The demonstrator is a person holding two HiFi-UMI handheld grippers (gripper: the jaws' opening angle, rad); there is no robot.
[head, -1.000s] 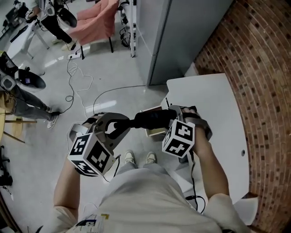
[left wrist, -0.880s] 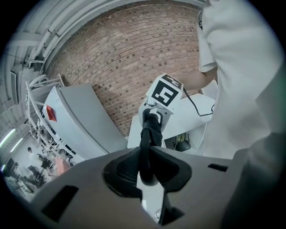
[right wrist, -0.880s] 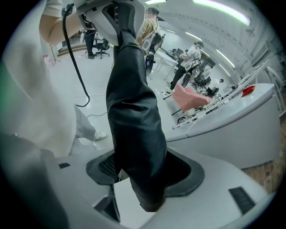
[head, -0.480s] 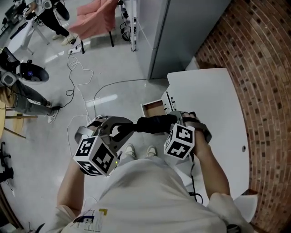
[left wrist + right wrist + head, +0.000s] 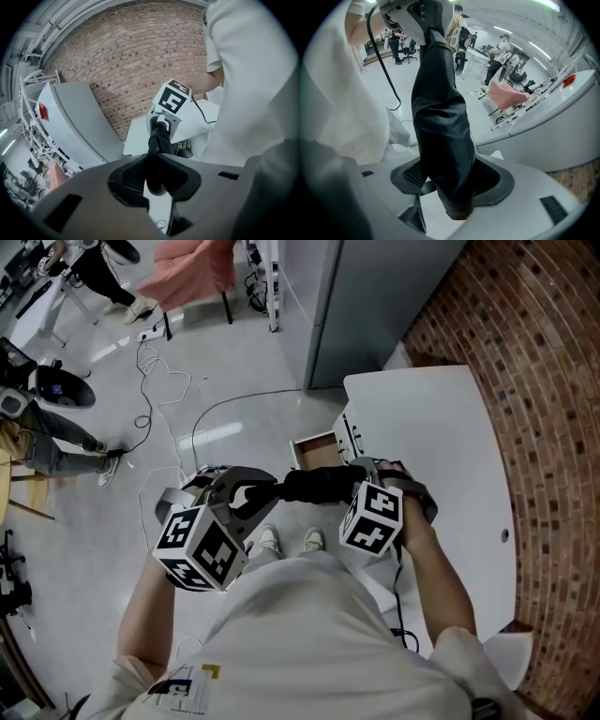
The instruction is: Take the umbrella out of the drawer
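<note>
A folded black umbrella [image 5: 314,486] hangs level in front of my body, held at both ends. My left gripper [image 5: 246,497] is shut on its narrow handle end [image 5: 155,180]. My right gripper [image 5: 367,486] is shut on the thick canopy end [image 5: 443,140], with the jaws spread wide around the cloth. Just beyond the umbrella, in the head view, the small wooden drawer [image 5: 313,448] stands pulled out of the white cabinet [image 5: 441,427]. In the left gripper view, the umbrella [image 5: 159,136] runs straight to the right gripper's marker cube [image 5: 174,97].
A brick wall [image 5: 534,381] runs along the right. A tall grey cabinet [image 5: 366,306] stands behind the white cabinet. Cables [image 5: 173,409] trail over the grey floor at left, near a pink chair [image 5: 192,268] and a seated person [image 5: 47,418]. My shoes [image 5: 286,540] are below the umbrella.
Both grippers have sunk a little with the umbrella between them, drawing back from the cabinet. The open drawer, partly covered by the umbrella a second ago, shows beyond it.
</note>
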